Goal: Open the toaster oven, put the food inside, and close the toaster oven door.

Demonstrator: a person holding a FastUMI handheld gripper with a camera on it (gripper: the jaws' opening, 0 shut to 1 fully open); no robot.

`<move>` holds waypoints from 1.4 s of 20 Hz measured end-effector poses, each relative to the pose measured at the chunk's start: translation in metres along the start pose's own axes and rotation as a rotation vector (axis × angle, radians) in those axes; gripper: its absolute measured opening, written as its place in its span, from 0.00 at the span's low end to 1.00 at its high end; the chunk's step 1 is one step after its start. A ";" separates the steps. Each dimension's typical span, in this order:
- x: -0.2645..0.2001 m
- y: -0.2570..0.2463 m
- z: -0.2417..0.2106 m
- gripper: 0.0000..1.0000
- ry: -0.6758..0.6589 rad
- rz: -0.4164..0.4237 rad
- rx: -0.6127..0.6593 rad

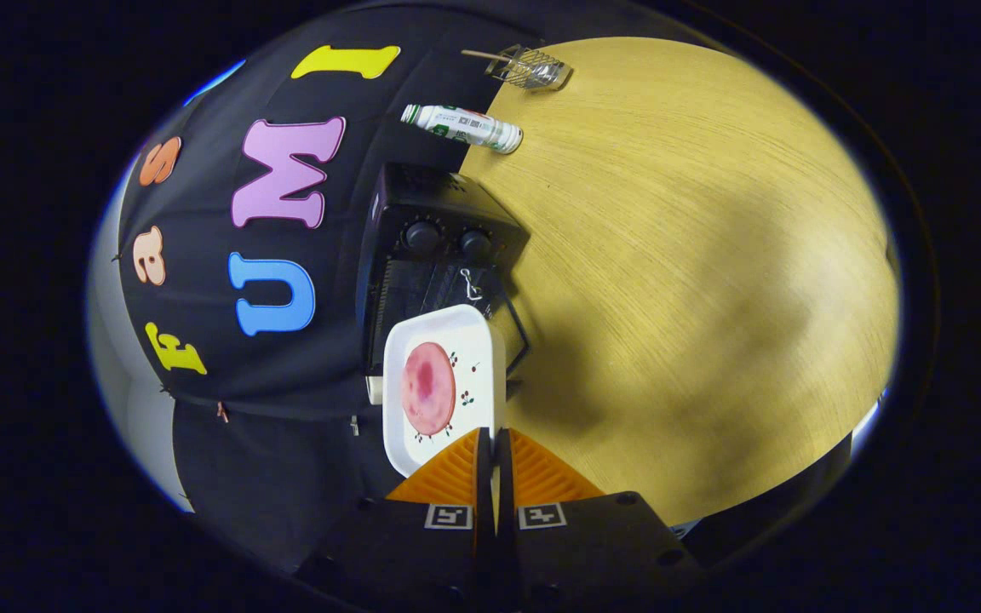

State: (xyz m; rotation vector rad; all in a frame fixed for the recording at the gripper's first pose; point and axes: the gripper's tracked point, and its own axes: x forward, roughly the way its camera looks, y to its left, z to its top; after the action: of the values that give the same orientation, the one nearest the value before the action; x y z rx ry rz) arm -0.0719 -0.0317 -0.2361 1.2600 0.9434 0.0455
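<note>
Wooden bench (695,255) carrying the toaster oven (435,255); my tool (493,443) is pinching the plate (456,332) rim, ham slice (427,387) on it.

A big wooden table (695,255) – light yellow-brown, with fine lines in the wood. Light falls on most of it, and a soft dark shadow lies across the middle. Behind the table hangs a black cloth wall (226,400). Past the cloth's edge there is a pale grey wall (111,358) – plain and smooth.
</note>
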 end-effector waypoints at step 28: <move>0.227 0.062 0.055 0.05 -0.336 -0.034 0.348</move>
State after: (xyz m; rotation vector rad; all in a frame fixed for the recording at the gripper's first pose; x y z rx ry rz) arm 0.1358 0.0628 -0.3165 1.5133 0.6971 -0.3611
